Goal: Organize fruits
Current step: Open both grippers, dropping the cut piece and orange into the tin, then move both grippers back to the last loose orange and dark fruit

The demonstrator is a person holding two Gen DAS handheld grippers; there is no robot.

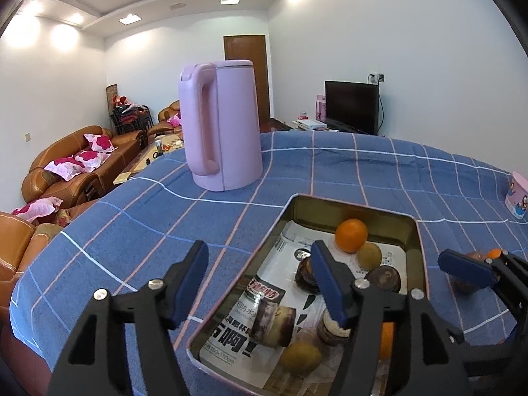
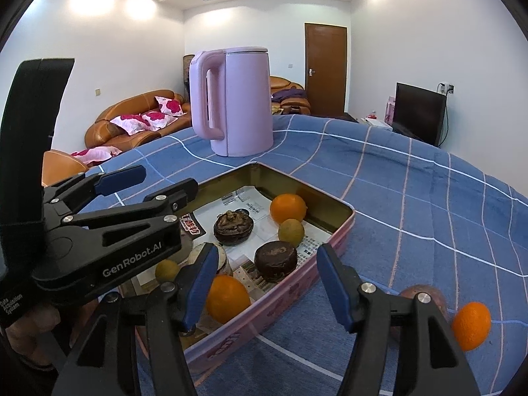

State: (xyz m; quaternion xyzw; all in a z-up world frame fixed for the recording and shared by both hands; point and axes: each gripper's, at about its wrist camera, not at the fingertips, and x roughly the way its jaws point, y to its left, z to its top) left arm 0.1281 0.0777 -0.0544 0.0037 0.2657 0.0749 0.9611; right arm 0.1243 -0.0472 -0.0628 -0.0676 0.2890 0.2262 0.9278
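A pink-walled tin tray (image 2: 297, 283) lined with newspaper holds two oranges (image 2: 288, 209) (image 2: 227, 298), greenish round fruits (image 2: 291, 232) and dark brown fruits (image 2: 275, 260). My right gripper (image 2: 267, 283) is open above the tray's near right wall, its pads touching nothing. Another orange (image 2: 471, 325) and a brownish fruit (image 2: 425, 297) lie on the cloth outside the tray, just right of that gripper. My left gripper (image 1: 260, 283) is open over the tray's left rim (image 1: 231, 283), also with nothing in it. In the right wrist view the left gripper (image 2: 158, 181) reaches in from the left.
A tall pink kettle (image 1: 221, 125) stands on the blue checked cloth (image 1: 132, 217) behind the tray. A pink cup (image 1: 518, 194) sits at the far right edge. Brown sofas (image 1: 66, 171) and a TV (image 1: 351, 105) lie beyond the table.
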